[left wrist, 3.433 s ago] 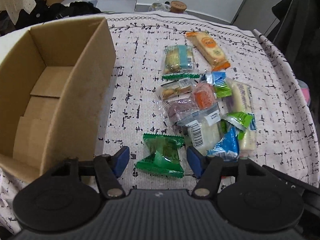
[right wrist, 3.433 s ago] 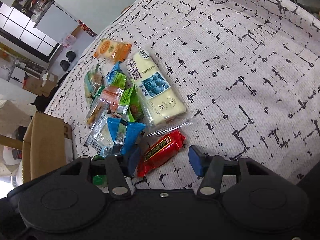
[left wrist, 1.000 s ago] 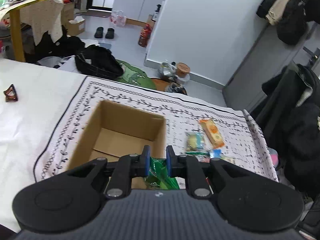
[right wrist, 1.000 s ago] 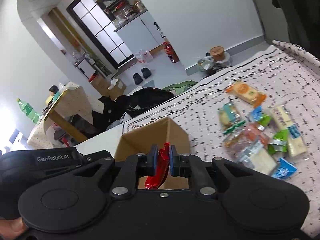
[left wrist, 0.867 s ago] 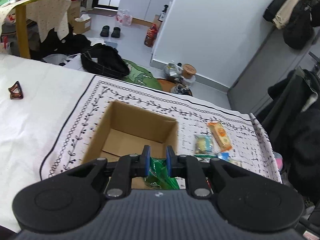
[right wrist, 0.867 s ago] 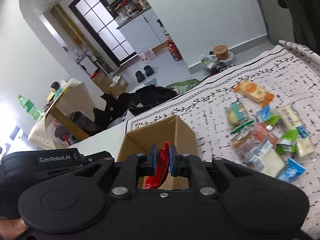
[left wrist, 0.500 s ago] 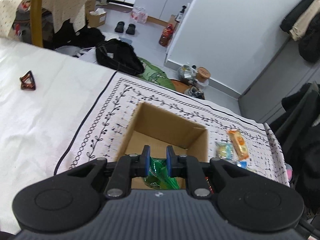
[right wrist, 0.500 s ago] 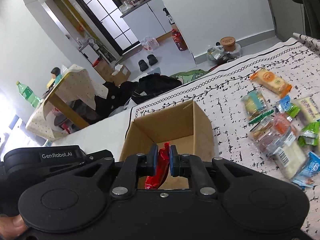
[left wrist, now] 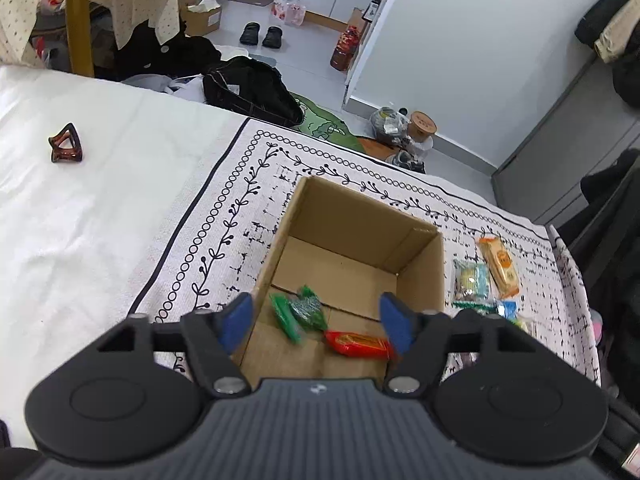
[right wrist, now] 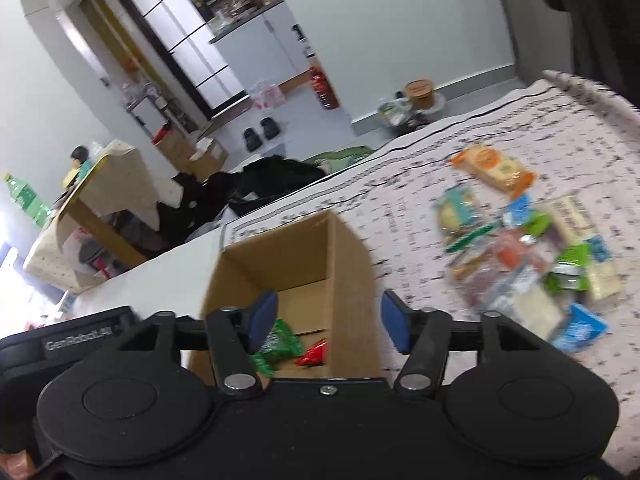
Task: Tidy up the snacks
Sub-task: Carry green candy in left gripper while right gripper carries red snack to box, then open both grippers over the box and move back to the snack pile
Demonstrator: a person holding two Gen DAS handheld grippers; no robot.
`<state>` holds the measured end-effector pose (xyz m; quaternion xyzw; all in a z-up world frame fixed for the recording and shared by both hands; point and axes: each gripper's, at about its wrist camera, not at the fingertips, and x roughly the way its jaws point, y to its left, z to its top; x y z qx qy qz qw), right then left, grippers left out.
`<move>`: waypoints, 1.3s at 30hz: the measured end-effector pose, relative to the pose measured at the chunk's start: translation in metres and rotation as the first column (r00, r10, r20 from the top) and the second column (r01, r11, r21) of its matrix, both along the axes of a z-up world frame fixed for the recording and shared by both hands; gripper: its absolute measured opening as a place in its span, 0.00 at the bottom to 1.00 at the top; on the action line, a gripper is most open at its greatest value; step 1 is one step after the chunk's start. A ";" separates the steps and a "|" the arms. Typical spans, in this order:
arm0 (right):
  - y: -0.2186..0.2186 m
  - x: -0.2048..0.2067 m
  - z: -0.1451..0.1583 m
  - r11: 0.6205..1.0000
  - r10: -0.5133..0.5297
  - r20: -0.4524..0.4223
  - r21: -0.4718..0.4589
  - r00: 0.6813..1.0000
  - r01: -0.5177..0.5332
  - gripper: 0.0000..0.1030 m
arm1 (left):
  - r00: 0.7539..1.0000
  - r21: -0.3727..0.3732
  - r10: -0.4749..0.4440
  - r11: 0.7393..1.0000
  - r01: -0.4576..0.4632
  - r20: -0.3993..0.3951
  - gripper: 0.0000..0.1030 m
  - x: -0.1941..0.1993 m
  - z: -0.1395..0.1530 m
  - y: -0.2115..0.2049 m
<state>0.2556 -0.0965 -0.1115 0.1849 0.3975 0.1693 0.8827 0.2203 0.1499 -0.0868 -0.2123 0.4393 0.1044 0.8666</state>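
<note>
An open cardboard box (left wrist: 420, 256) (right wrist: 348, 264) stands on the patterned cloth. On its floor lie a green snack packet (left wrist: 300, 312) (right wrist: 280, 344) and a red snack packet (left wrist: 356, 345) (right wrist: 314, 354). My left gripper (left wrist: 316, 320) hovers over the box's near end, its jaws opening with nothing pressed between them. Above the box's near edge, my right gripper (right wrist: 326, 322) is also opening and holds nothing. A pile of several wrapped snacks (right wrist: 532, 256) (left wrist: 486, 276) lies on the cloth to the right of the box.
A brown hair clip (left wrist: 66, 148) lies on the white sheet far left. Beyond the table's far edge are the floor, a black bag (left wrist: 252, 88), shoes and a jar (left wrist: 420, 124). Dark coats hang at the right. The left gripper's body (right wrist: 76, 336) shows at the right wrist view's lower left.
Both grippers have spread their jaws and let go: the green packet and the red packet dropped from them onto the box floor. The right wrist view has swung and blurred slightly.
</note>
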 end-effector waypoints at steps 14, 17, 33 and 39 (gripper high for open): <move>-0.058 -0.023 0.009 0.992 -0.065 -0.002 -0.111 0.998 0.065 0.89 | 0.998 0.021 -0.061 0.998 0.061 -0.012 0.87 -0.014 0.003 -0.041; -0.068 -0.028 0.011 0.991 -0.065 0.015 -0.113 0.998 0.066 0.93 | 0.997 0.032 -0.079 0.996 0.079 0.002 0.91 -0.017 0.006 -0.052; -0.141 -0.040 0.010 0.986 -0.115 0.041 -0.120 0.993 0.119 1.00 | 0.985 0.034 -0.169 0.985 0.168 0.018 1.00 -0.023 0.005 -0.123; -0.164 -0.034 0.005 0.990 -0.070 0.002 -0.119 0.998 0.070 1.00 | 0.982 0.057 -0.187 0.981 0.187 0.003 1.00 -0.022 -0.001 -0.145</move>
